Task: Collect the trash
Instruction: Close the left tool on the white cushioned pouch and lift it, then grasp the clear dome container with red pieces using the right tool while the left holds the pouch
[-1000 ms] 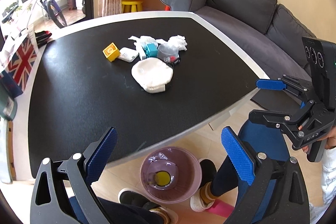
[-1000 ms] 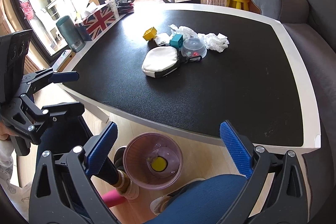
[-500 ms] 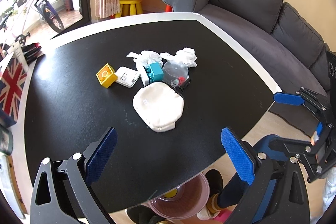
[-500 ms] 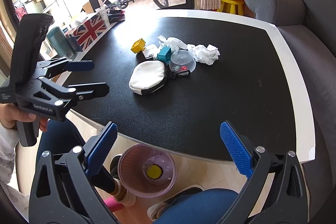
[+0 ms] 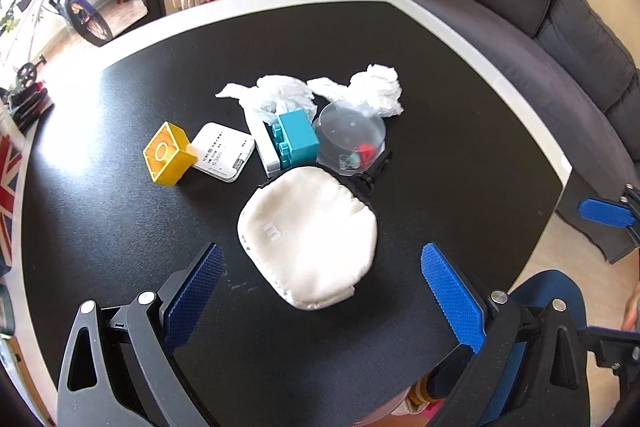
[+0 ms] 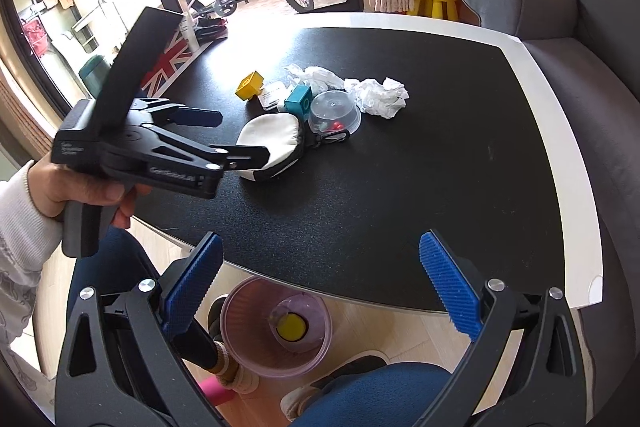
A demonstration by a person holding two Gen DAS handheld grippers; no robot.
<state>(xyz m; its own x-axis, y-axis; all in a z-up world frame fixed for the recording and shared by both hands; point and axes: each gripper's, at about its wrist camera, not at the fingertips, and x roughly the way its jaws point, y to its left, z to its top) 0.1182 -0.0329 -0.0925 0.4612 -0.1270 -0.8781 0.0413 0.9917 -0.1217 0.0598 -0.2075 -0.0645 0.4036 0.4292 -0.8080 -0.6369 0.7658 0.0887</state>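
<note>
Two crumpled white tissues lie mid-table: one (image 5: 280, 95) behind a teal block (image 5: 298, 137), the other (image 5: 376, 93) beside a clear plastic dome (image 5: 350, 139). My left gripper (image 5: 320, 285) hovers open over the black table, just short of a white pouch (image 5: 308, 235). From the right wrist view, the left gripper (image 6: 228, 135) points at the pouch (image 6: 270, 139), tissues (image 6: 378, 95) beyond. My right gripper (image 6: 320, 285) is open and empty at the table's near edge, above a pink bin (image 6: 276, 327) on the floor with a yellow item inside.
A yellow block (image 5: 168, 153) and a white card (image 5: 224, 151) lie left of the teal block. A grey sofa (image 5: 520, 7) runs along the right. A union-jack box (image 6: 168, 63) stands at the table's left edge. A person's legs are beneath the table.
My left gripper has moved up from beside the bin and forward over the table toward the pouch. The right gripper has shifted a little closer to the table edge.
</note>
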